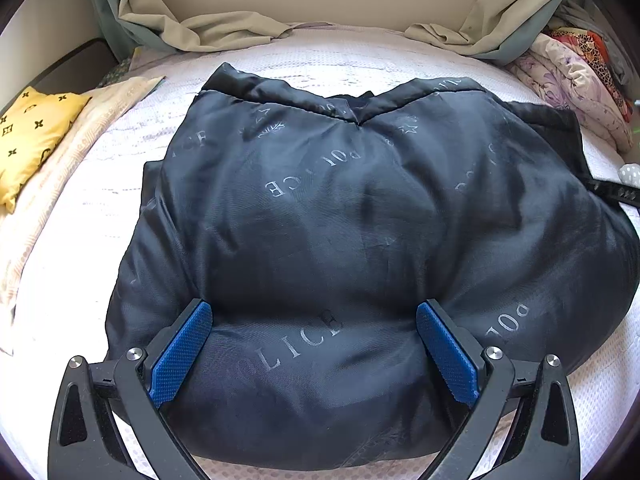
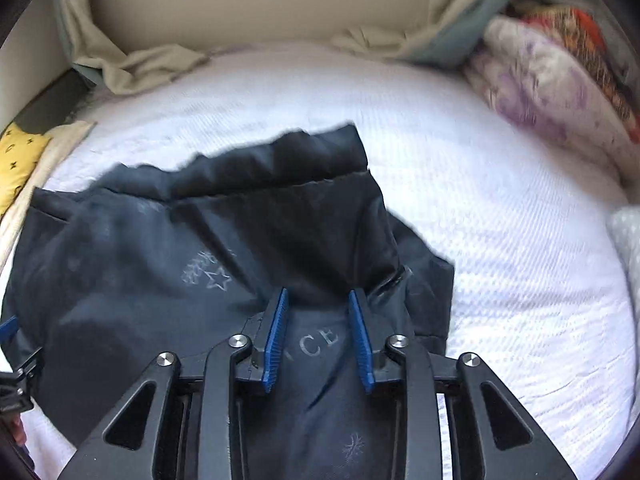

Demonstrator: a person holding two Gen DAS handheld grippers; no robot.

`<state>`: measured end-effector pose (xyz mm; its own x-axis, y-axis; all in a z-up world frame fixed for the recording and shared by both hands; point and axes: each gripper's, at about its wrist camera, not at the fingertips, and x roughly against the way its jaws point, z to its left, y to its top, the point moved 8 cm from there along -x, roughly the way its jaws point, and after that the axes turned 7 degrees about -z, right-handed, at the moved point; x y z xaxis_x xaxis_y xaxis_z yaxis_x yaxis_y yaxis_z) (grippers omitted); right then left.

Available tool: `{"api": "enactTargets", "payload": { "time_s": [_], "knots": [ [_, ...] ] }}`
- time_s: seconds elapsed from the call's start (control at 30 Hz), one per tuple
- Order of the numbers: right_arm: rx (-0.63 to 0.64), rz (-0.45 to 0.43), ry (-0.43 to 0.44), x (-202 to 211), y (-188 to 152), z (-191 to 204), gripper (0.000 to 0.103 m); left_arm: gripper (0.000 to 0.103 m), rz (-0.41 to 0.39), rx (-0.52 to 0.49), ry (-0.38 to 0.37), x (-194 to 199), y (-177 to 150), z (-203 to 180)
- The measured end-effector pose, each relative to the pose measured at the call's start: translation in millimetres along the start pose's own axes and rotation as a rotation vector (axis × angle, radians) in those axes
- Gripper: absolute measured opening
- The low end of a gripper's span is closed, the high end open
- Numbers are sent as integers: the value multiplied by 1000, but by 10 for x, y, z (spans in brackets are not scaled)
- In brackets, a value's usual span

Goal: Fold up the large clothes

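A large dark padded jacket (image 1: 340, 220), lining side out with "POLICE" printed on it, lies bunched on the white bed (image 1: 120, 184). My left gripper (image 1: 314, 312) is open wide, its blue pads (image 1: 182, 350) straddling the puffy near edge of the jacket. In the right wrist view the jacket (image 2: 160, 260) fills the lower left. My right gripper (image 2: 320, 300) has its blue pads (image 2: 276, 336) part closed with a fold of the jacket fabric between them; a gap remains. The view is blurred.
A yellow patterned pillow (image 1: 28, 136) and a cream cloth (image 1: 80, 148) lie at the left. Crumpled beige bedding (image 1: 224, 28) lines the far edge by the headboard. Folded floral quilts (image 2: 560, 80) are stacked at the right.
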<state>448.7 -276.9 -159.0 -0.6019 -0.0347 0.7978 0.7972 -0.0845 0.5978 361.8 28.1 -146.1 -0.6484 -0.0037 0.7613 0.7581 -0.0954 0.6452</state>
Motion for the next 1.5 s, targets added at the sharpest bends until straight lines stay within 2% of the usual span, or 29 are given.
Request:
{"api": "enactTargets", "payload": {
  "time_s": [0.1, 0.27, 0.4, 0.47, 0.5, 0.57, 0.67, 0.87, 0.97, 1.03, 1.13, 1.5],
  "knots": [
    [-7, 25, 1, -142, -142, -10, 23, 103, -2, 4, -3, -8, -5, 5],
    [-41, 6, 9, -217, -227, -42, 22, 103, -3, 5, -2, -3, -11, 12],
    [-60, 43, 16, -176, -133, -18, 23, 103, 2, 9, -1, 3, -15, 19],
    [-81, 26, 18, 3, -34, -18, 27, 103, 4, 12, 2, 8, -12, 19],
    [-88, -6, 26, 145, 15, -11, 33, 103, 4, 12, 4, 9, -10, 20],
    [-82, -69, 27, 424, 66, 25, 36, 103, 5, 12, 6, 8, -11, 20],
    [-29, -134, 33, 756, 34, 187, 36, 103, 4, 15, 10, 12, -10, 21],
    [120, -207, 159, 1074, -223, 807, 36, 103, -7, 17, 23, 19, -31, 13],
    [206, -224, 170, 1009, -357, 1073, 36, 103, -14, 14, 30, 24, -44, 2],
    [247, -170, 155, 804, -510, 1182, 36, 103, -15, 13, 31, 24, -50, -1],
    [264, -109, 115, 542, -692, 1212, 36, 103, -13, 10, 27, 30, -65, -8],
    [258, -107, 118, 308, -808, 1205, 36, 103, -13, 13, 20, 27, -68, 2]
  ]
}}
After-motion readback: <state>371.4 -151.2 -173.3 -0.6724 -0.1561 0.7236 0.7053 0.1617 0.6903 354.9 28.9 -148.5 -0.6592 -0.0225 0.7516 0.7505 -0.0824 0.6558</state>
